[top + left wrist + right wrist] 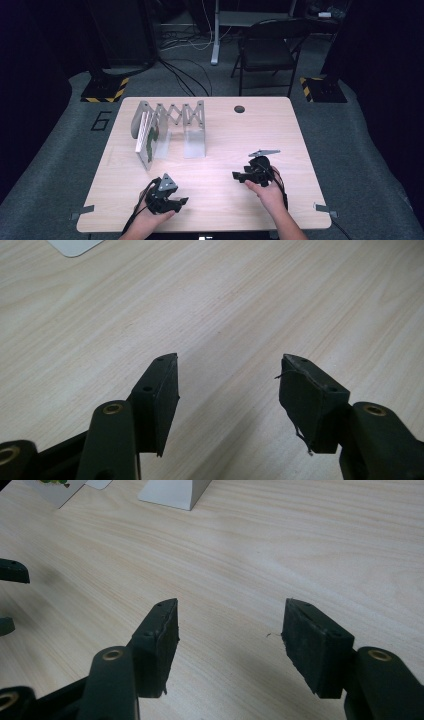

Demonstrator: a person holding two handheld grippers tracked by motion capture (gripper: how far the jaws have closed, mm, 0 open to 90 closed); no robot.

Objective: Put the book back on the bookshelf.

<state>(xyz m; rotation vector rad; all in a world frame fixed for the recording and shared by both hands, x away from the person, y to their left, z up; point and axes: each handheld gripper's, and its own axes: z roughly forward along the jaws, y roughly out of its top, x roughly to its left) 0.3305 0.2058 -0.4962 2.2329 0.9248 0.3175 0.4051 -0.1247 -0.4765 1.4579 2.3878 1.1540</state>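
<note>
Both grippers are held low over the table [215,200], near its front edge, and nothing is gripped. The left gripper [227,385] is seen with its jaws apart over bare wood; the right gripper [227,630] is likewise parted and empty. In the high view the left gripper [181,201] is pointed right, the right gripper [236,175] left, so the two are faced toward each other with a gap kept between them.

The rack [170,127] is stood well apart from both, at the table's far left, with plates [146,135] slotted upright at its left end.

Risks from here, as judged: the plates are thin and stood on edge, so a nudge from a jaw could tip them or slide the light rack. A grip taken at a plate's rim alone could let it swing or slip. The frayed pad [300,400] on the left gripper may hold less surely.

Materials: pale wood-grain laminate, smooth and matt. The rack is built of grey flat panels joined by scissor-like crossed slats, accordion fashion. The plates are white and flat, one marked with green. The jaws are black, blocky, rubber-faced.
</note>
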